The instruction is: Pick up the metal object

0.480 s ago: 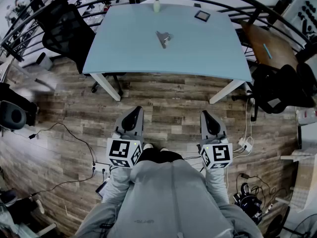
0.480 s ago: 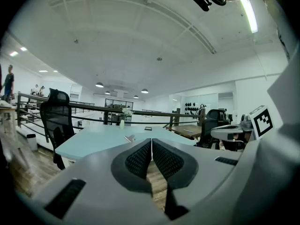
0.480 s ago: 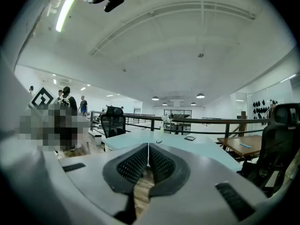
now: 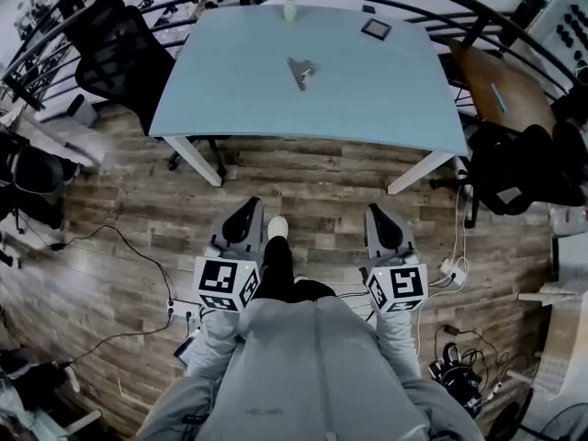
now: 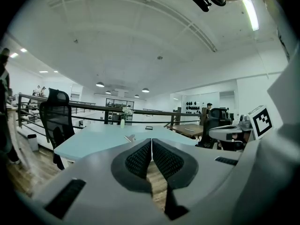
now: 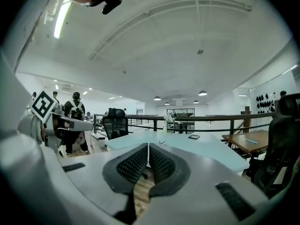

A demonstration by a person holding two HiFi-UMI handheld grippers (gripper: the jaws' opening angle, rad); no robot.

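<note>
1. The metal object point(image 4: 300, 70) lies flat on the table point(image 4: 367, 99), towards its far side and a little left of the middle. Nothing touches it.
2. In the left gripper view the metal object point(image 5: 130, 137) shows as a small pale shape on the tabletop, just above and left of the jaw tips. In the right gripper view point(image 6: 161, 142) it is only a speck.
3. Also on the table are a vase point(image 4: 290, 9) at the far edge and a dark square point(image 4: 374, 29) to its right. Both are well apart from the metal object.
4. A black chair point(image 4: 119, 53) stands at the table's left side. A brown table point(image 4: 501, 90) and another chair point(image 4: 528, 168) stand to its right.
5. The left gripper point(image 4: 248, 208) and right gripper point(image 4: 376, 211) are held over the wood floor point(image 4: 312, 177), short of the table's near edge and well away from the metal object.
6. Each gripper's own view shows its jaws pressed together with nothing between them.
7. A shoe point(image 4: 277, 228) shows between the two grippers, and cables point(image 4: 138, 255) trail over the floor at the left.
</note>
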